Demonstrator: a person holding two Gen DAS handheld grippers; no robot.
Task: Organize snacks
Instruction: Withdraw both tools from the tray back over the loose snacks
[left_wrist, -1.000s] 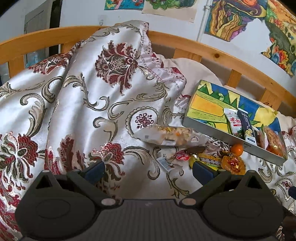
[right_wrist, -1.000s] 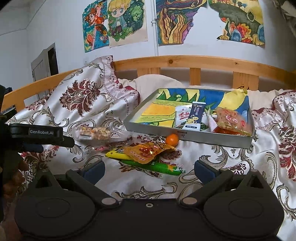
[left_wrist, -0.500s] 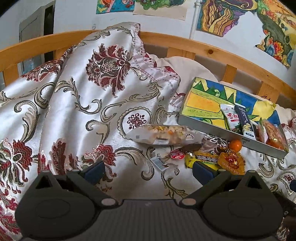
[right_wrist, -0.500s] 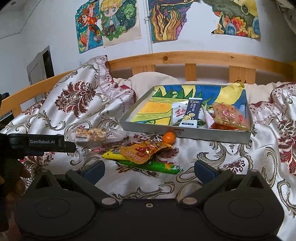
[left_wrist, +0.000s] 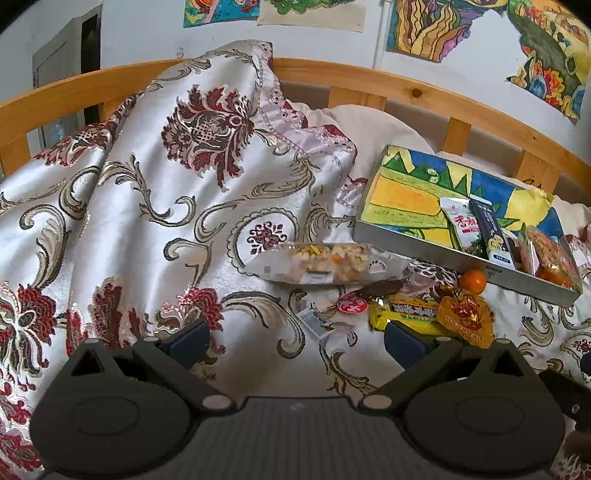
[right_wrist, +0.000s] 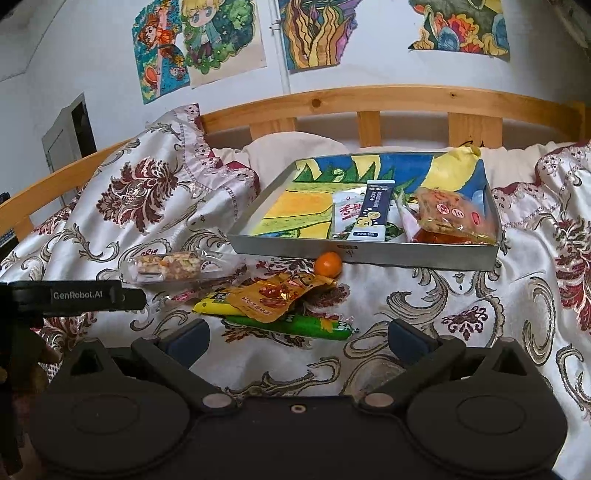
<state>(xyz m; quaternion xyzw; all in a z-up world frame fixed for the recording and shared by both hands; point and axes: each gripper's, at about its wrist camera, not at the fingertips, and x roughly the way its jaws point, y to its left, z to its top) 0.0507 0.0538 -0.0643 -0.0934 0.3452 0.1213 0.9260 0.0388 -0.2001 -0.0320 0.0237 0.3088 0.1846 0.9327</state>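
Note:
A metal tray (right_wrist: 362, 254) with a painted floor lies on the bed and holds several snack packets, among them a dark blue stick (right_wrist: 373, 214) and an orange bag (right_wrist: 450, 218). In front of it lie a clear nut bar packet (right_wrist: 177, 266), an orange sachet (right_wrist: 273, 295), a yellow packet (right_wrist: 208, 304), a green stick (right_wrist: 295, 325) and a small orange fruit (right_wrist: 328, 264). My right gripper (right_wrist: 298, 338) is open and empty just short of the green stick. My left gripper (left_wrist: 295, 338) is open and empty, short of the nut bar packet (left_wrist: 325, 262); the tray (left_wrist: 454, 254) is at its right.
The patterned satin bedspread (left_wrist: 147, 206) rises in a heap at the left. A wooden bed rail (right_wrist: 406, 103) and a wall with drawings stand behind the tray. The left gripper's body (right_wrist: 74, 295) shows at the left of the right wrist view.
Both grippers have drifted slightly: the tray and snacks sit a little nearer and lower in the views. Both stay open and empty. No snack has moved.

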